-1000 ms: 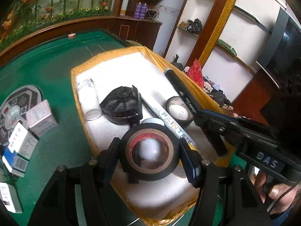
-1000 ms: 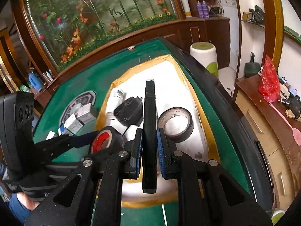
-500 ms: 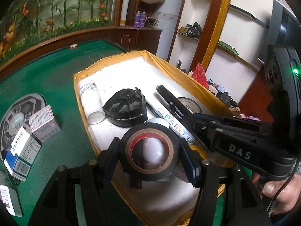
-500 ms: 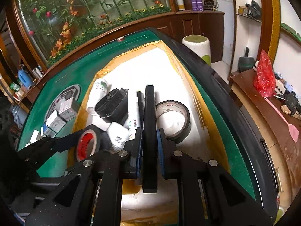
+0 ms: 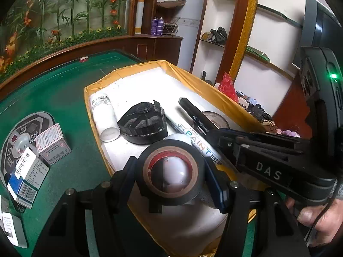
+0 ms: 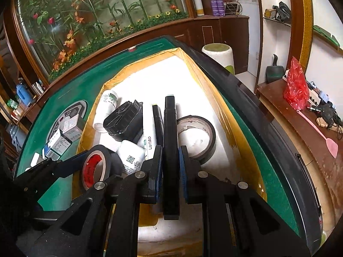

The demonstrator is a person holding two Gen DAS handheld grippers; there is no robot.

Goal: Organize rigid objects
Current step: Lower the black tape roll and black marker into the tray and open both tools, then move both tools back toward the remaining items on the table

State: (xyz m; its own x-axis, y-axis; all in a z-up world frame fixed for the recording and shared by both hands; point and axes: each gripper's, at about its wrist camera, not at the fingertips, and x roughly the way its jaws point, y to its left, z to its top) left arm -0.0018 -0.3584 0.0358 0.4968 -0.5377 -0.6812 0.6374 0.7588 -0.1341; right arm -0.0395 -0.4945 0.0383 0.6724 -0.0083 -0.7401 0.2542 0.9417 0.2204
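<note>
**Both grippers loaded over the yellow-rimmed tray**

The left gripper [image 5: 171,171] is clamped on a roll of black tape [image 5: 170,172] with a red-lined core, its pads pressing the roll's outer sides, held above the near end of the tray [image 5: 214,87]. The right gripper [image 6: 169,167] is clenched tight on a black marker [image 6: 170,150], which runs lengthwise between the pads and points toward the far end of the tray; a hand [image 5: 321,220] grips its handle at the right.

The tray, white inside, sits on the green bench [image 5: 53,90] near its right edge. Inside it lie a white bottle [image 5: 104,115] on its side at the left, a black wedge-shaped plastic part [image 5: 143,124] just beside it, a white paint marker [image 5: 193,137] lettered "PAINT" running diagonally, and a second roll of black tape [image 6: 196,137] flat toward the right. A small white jar [image 6: 130,156] rests just behind the held roll.

On the bench left of the tray, several small cartons [image 5: 38,156] lie over a round grey panel [image 5: 19,139].
</note>
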